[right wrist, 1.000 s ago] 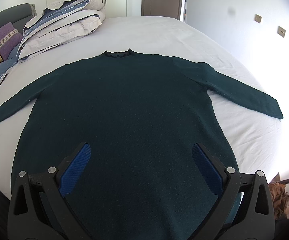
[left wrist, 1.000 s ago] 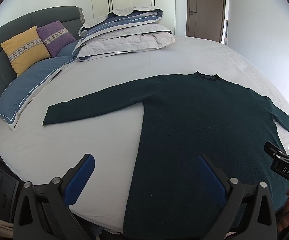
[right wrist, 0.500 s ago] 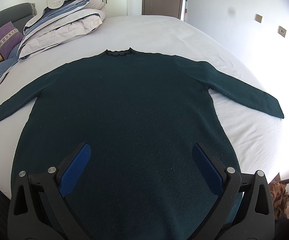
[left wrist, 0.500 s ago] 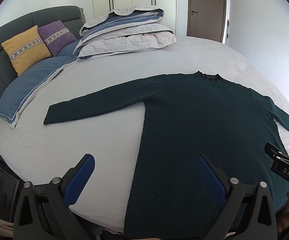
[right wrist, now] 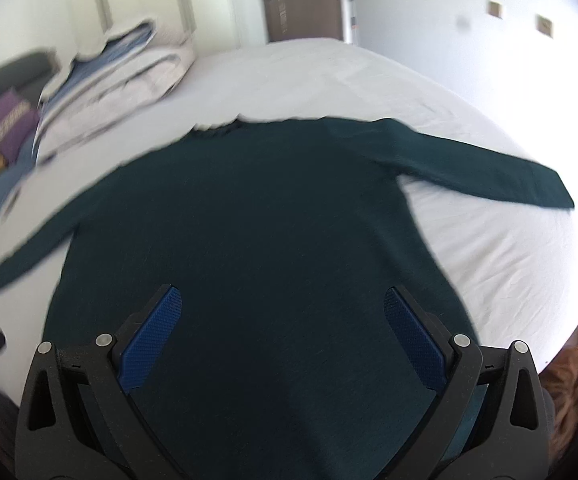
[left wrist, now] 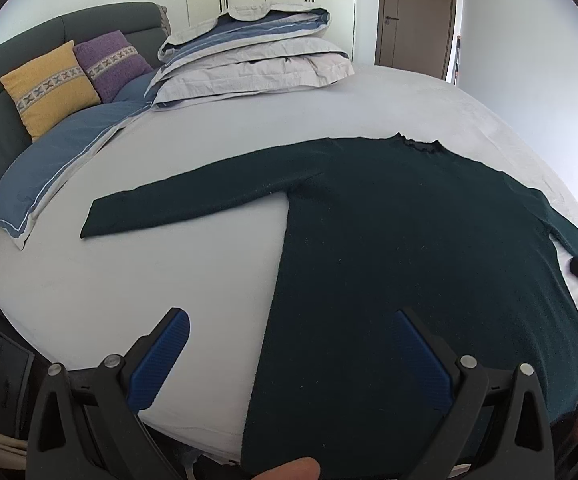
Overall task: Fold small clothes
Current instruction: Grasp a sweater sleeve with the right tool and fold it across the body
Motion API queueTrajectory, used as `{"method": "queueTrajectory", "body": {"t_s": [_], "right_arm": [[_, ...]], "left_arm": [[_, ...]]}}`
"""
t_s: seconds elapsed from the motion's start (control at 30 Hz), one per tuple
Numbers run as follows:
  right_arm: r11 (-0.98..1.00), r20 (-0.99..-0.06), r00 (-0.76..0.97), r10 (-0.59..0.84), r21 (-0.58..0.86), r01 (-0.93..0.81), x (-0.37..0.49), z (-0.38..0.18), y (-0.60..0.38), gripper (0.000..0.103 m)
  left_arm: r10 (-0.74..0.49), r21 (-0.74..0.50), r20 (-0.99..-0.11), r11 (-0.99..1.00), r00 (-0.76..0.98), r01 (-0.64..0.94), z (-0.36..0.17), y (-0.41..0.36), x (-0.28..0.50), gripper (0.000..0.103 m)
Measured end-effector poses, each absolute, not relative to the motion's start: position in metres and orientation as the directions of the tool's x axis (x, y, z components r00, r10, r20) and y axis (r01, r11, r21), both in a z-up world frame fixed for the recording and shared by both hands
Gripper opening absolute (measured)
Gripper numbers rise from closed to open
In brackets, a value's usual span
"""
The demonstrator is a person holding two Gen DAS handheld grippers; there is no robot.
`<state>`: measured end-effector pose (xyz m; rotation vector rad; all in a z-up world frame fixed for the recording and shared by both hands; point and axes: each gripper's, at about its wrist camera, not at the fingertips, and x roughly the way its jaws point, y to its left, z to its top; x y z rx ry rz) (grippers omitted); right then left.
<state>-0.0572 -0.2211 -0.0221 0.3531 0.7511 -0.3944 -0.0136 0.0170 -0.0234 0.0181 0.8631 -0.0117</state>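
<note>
- Bedroom, grey-sheeted bed [left wrist: 193,152] as work surface. Left wrist view: dark green sweater [left wrist: 409,240] lies flat, face up, both sleeves spread, hem at the near edge of the bed.
- Left gripper [left wrist: 289,356] released, jaws wide, hovering above the hem's left side; nothing held. One blue pad over the sheet, the other over the sweater.
- Stacked duvets [left wrist: 257,60] and two cushions [left wrist: 53,84] near the headboard, well apart from the sweater.
- Risk: a pinch at this edge could catch the sheet along with the knit, or only the top layer, dragging the body crooked.
- Right wrist view: blurred. Right gripper [right wrist: 283,334] also spread open, empty, over the lower body of the sweater [right wrist: 269,220]; right sleeve [right wrist: 489,168] stretched toward the far bed edge.
- Risk: hem sits at the bed edge, so a pull toward the person could slide it off.
- No writing readable in either view.
</note>
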Motion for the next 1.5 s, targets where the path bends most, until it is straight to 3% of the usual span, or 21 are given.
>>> {"method": "queueTrajectory", "body": {"t_s": [0.3, 0.4, 0.5, 0.67, 0.77, 0.87, 1.0, 1.27, 1.5], "right_arm": [[0.462, -0.673, 0.650, -0.353, 0.479, 0.747, -0.149, -0.054, -0.466, 0.100], [0.288, -0.689, 0.632, -0.354, 0.562, 0.775, -0.178, -0.082, -0.538, 0.097], [0.236, -0.662, 0.664, -0.348, 0.623, 0.745, -0.187, -0.098, -0.583, 0.089], [0.258, -0.630, 0.672, -0.388, 0.626, 0.736, -0.174, -0.095, -0.622, 0.089], [0.264, -0.636, 0.667, -0.388, 0.616, 0.742, -0.160, -0.098, -0.638, 0.077], [0.308, -0.649, 0.658, -0.381, 0.582, 0.753, -0.146, -0.102, -0.647, 0.058], [0.338, -0.677, 0.659, -0.328, 0.567, 0.751, -0.134, -0.107, -0.656, 0.012], [0.470, -0.646, 0.686, -0.335, 0.517, 0.715, -0.091, -0.059, -0.622, 0.007], [0.763, -0.606, 0.778, -0.165, 0.421, 0.490, 0.032, -0.003, -0.483, 0.007]], "left_arm": [[-0.067, -0.056, -0.801, 0.998, 0.595, 0.038, -0.037, 0.007, 0.006, 0.103], [-0.083, -0.071, -0.824, 0.997, 0.560, 0.043, -0.044, -0.001, 0.015, 0.103], [-0.099, -0.084, -0.830, 0.995, 0.549, 0.053, -0.049, -0.009, 0.021, 0.103], [-0.149, -0.133, -0.828, 0.989, 0.540, 0.069, -0.055, -0.020, 0.030, 0.103], [-0.225, -0.238, -0.821, 0.970, 0.524, 0.044, -0.062, -0.014, 0.038, 0.103], [-0.238, -0.261, -0.866, 0.965, 0.441, 0.009, -0.077, -0.010, 0.048, 0.103], [-0.240, -0.269, -0.878, 0.963, 0.413, -0.011, -0.085, -0.002, 0.053, 0.103], [-0.276, -0.302, -0.847, 0.953, 0.455, 0.017, -0.078, 0.008, 0.059, 0.103], [-0.372, -0.405, -0.804, 0.914, 0.464, 0.031, -0.074, 0.018, 0.057, 0.103]]}}
